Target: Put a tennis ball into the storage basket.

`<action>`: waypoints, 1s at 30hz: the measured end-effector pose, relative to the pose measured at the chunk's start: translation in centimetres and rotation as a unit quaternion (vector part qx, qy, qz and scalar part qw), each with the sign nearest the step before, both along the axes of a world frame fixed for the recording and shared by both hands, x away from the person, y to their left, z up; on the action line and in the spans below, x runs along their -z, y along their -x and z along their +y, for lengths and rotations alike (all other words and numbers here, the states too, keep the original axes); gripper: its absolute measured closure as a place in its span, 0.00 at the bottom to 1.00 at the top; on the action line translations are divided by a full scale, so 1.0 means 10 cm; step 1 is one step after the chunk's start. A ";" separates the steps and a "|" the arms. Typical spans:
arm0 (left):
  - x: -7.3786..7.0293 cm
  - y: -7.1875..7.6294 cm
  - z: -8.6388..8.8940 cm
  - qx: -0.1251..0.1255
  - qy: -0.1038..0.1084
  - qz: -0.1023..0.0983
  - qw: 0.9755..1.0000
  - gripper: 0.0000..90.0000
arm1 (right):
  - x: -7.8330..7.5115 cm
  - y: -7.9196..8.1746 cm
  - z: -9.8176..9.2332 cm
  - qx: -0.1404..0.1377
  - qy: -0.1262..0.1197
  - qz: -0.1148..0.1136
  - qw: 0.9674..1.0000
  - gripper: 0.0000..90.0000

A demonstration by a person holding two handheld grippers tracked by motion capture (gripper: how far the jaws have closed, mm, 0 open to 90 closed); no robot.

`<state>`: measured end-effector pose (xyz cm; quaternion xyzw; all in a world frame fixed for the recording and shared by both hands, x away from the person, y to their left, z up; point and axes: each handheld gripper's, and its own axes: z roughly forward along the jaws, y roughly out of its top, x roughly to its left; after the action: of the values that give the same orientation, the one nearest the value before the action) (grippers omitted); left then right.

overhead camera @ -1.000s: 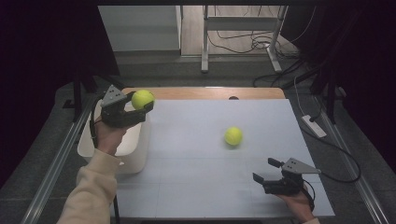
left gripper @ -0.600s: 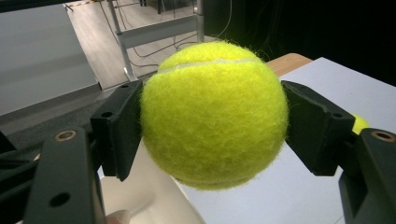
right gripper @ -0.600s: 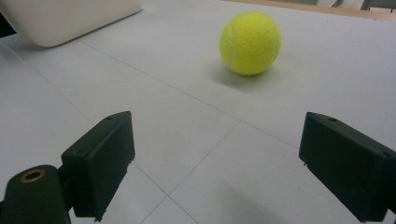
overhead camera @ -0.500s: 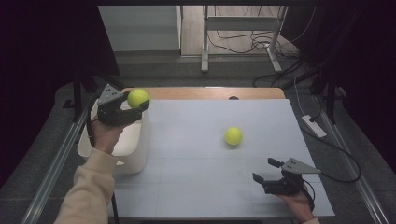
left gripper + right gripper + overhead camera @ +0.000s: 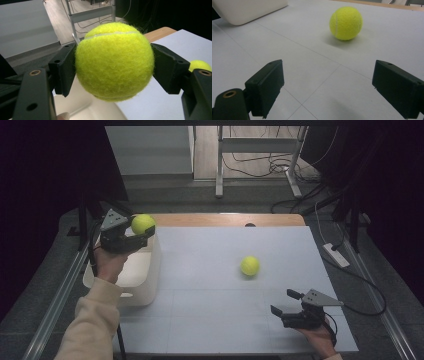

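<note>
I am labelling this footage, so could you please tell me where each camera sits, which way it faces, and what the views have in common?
High view: fixed above the person's side, facing forward and down on the table; both forearms, left gripper and right gripper show.
Left gripper view: rides the left gripper, looking along its jaws, shut on the held ball above the white bin.
Right gripper view: rides the right gripper, low over the table, facing the loose ball between open jaws.
Shared: all three views show the loose ball and the bin.

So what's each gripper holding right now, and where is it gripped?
Left gripper clamps a tennis ball by its opposite sides; right gripper holds nothing.
</note>
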<state>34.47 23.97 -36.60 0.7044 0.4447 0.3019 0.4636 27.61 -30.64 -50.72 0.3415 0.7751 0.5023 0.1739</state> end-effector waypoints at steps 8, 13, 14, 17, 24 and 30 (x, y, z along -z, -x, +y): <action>0.01 -0.01 0.07 -0.010 -0.004 0.003 1.000 0.30 | 0.00 0.00 0.00 0.000 0.000 0.000 1.000 0.12; 0.02 -0.03 0.11 -0.016 -0.005 0.006 1.000 0.30 | 0.00 0.00 0.00 0.000 -0.001 -0.001 1.000 0.12; 0.02 -0.03 0.11 -0.016 -0.005 0.006 1.000 0.30 | 0.00 0.00 0.00 0.000 -0.001 -0.001 1.000 0.12; 0.02 -0.03 0.13 -0.020 -0.007 0.008 1.000 0.30 | 0.00 0.00 0.00 0.001 0.000 -0.001 1.000 0.12; 0.03 -0.05 0.19 -0.029 -0.010 0.011 0.999 0.30 | 0.00 0.00 0.00 0.001 0.000 -0.001 1.000 0.12; 0.04 -0.06 0.24 -0.037 -0.012 0.015 0.999 0.30 | 0.00 0.00 0.00 0.001 0.000 -0.001 1.000 0.12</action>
<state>35.07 26.41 -37.04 0.6972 0.4741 0.3135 0.4370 27.63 -30.63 -50.70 0.3413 0.7748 0.5024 0.1755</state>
